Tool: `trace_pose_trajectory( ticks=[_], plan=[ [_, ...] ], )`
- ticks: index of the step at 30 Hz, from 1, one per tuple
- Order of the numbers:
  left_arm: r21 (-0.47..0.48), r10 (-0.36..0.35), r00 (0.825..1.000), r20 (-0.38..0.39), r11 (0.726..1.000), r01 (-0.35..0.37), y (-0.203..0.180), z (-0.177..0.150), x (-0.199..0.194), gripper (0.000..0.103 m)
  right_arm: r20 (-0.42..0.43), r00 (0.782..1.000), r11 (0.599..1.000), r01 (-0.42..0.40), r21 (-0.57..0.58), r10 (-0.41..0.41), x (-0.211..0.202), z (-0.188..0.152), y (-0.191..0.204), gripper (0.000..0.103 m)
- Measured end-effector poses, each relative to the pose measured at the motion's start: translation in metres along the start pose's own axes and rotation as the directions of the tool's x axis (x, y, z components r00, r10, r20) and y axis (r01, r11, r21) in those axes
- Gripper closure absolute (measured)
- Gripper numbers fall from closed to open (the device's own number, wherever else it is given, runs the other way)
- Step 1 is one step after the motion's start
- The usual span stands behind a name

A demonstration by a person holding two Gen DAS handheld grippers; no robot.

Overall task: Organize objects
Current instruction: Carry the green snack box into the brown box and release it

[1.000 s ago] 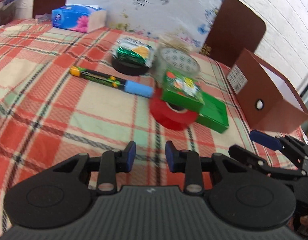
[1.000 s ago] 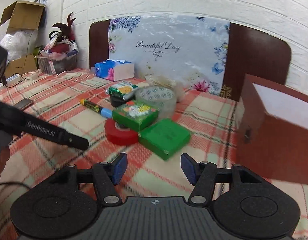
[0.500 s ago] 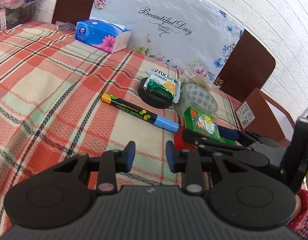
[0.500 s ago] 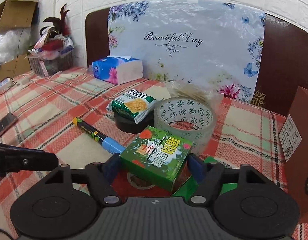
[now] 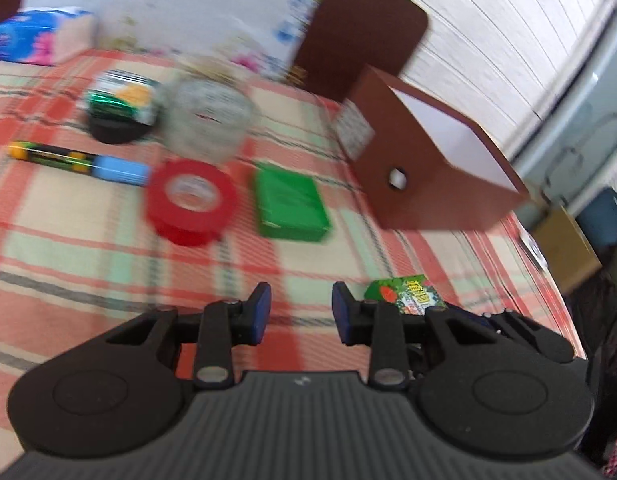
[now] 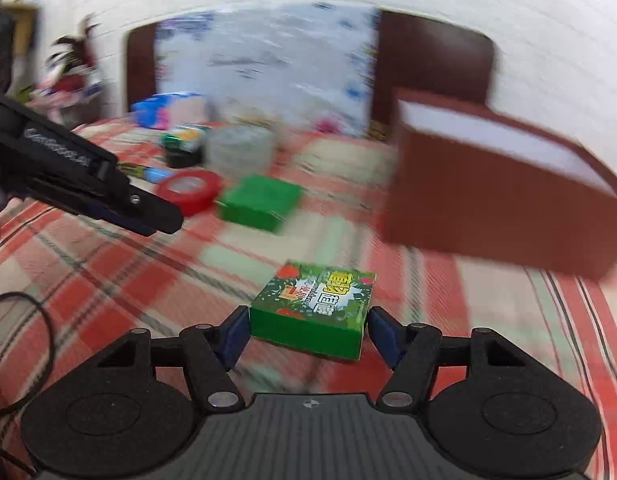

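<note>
Left wrist view, from left to right: a marker, a snack packet on a black tape roll, a clear tape roll, a red tape roll and a plain green box lie on the plaid table, with a brown box standing open at the right. The left tool hangs over bare cloth with a narrow gap between its fingers and nothing in it.

Right wrist view: the right tool grips a printed green box by its two sides, lifted clear of the table and near the brown box.

The grip sits at the near end of the printed box, so most of the box juts forward; a quick swing toward the brown box could let it pivot or slip out. The wall of the brown box faces the tool, so a low approach could knock the carried box against it instead of clearing the rim.

Of the brown box's inside only pale walls show; whether anything lies at its bottom cannot be told.
</note>
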State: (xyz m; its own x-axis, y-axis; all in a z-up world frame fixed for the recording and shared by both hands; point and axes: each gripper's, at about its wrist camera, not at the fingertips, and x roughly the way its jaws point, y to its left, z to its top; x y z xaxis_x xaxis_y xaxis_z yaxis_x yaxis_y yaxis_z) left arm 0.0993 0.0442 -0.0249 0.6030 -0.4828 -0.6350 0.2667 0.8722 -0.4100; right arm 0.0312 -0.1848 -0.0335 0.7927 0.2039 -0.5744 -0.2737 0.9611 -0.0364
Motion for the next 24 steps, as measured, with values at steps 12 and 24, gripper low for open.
trace_pose_trajectory(
  ticks=[12,24],
  plan=[
    [0.113,-0.077,0.981,-0.176,0.989,0.098,-0.090,-0.006,0.070,0.037,-0.017,0.999,0.996,0.038,0.082,-0.037,-0.002,-0.018,-0.031,0.019],
    [0.238,-0.068,0.992,-0.109,0.967,0.092,-0.129,0.023,0.068,0.061,0.134,0.990,0.999,0.042,-0.007,-0.041,-0.009,0.014,-0.045,0.051]
  ],
)
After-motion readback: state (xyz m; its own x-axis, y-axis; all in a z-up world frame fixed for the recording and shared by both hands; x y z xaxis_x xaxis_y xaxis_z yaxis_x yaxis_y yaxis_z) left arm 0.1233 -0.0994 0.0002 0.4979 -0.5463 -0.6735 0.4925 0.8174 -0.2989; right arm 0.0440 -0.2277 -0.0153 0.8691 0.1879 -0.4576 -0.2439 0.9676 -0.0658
